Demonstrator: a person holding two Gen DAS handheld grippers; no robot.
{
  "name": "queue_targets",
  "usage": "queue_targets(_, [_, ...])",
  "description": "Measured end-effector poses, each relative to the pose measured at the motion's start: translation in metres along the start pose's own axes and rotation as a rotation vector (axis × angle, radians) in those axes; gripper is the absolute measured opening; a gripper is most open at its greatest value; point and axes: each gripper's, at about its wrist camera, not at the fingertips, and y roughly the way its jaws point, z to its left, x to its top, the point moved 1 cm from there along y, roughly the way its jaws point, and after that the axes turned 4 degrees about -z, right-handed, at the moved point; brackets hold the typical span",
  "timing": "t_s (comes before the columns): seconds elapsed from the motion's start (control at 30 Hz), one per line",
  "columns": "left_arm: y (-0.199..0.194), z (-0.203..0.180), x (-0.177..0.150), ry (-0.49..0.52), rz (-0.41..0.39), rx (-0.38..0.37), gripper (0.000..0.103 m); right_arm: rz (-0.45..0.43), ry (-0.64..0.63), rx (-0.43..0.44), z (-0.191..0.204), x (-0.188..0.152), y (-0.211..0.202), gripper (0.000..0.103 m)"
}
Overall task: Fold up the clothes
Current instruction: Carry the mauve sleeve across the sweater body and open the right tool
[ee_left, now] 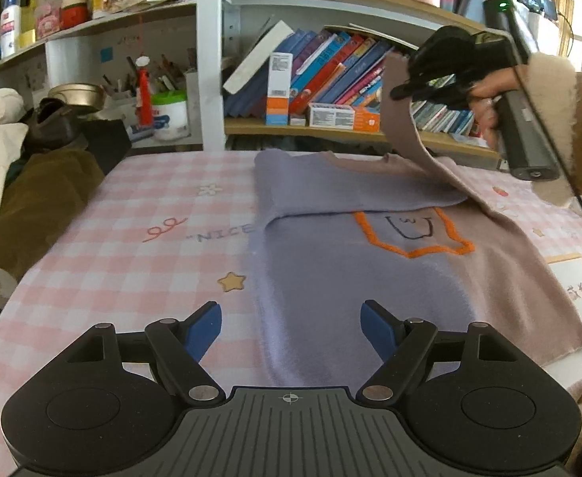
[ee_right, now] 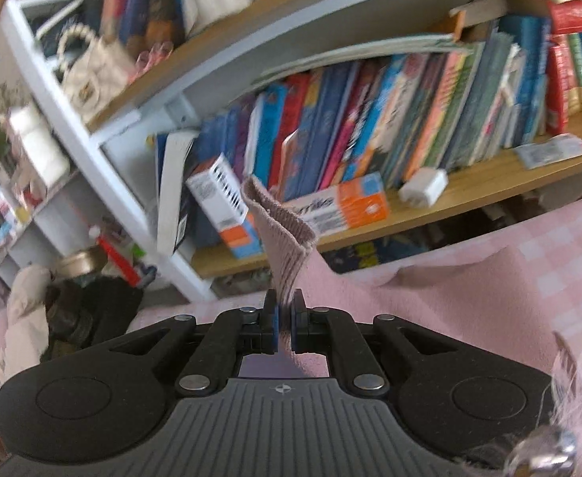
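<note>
**Sweater, mauve, partly folded, on checked cloth**

Sweater: mauve knit with an orange-outlined motif, spread flat on the pink-and-white checked tablecloth with its left sleeve laid across the chest; right sleeve raised off the table, ribbed cuff uppermost.

Far left: cream and olive garments heaped at table edge. Behind: white-framed bookshelf with leaning books and cartons.

Left gripper: low over near hem of sweater, blue pads spread well apart, nothing between them, not touching the knit.

Right gripper: raised above right side of table, pads pinched together on right sleeve just below its cuff; fabric trailing down to sweater body. Gripped by hand in fleecy tan cuff.
</note>
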Motion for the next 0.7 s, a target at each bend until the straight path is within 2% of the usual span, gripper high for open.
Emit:
queue_targets(0.33, [-0.005,0.017,-0.007,-0.017,0.022,0.025,0.080,0.137,-0.037,-0.038,0.011,-0.035,0.045,0.006])
queue_targets(0.43, [-0.007,0.019,-0.008,-0.014,0.027,0.031,0.080,0.188,-0.035,-0.032,0.011,-0.045,0.057,0.010])
queue_targets(0.53, [-0.008,0.019,-0.010,-0.012,0.028,0.035,0.080,0.233,-0.043,-0.009,0.014,-0.052,0.063,0.026])
queue_targets(0.57, [-0.009,0.019,-0.010,-0.011,0.027,0.036,0.080,0.241,-0.052,0.003,0.016,-0.054,0.062,0.038])
queue_targets(0.6, [-0.010,0.019,-0.010,-0.011,0.026,0.037,0.080,0.249,-0.060,0.015,0.018,-0.057,0.062,0.042])
queue_targets(0.7, [-0.010,0.019,-0.009,-0.012,0.018,0.038,0.080,0.263,-0.063,0.051,0.022,-0.058,0.054,0.044])
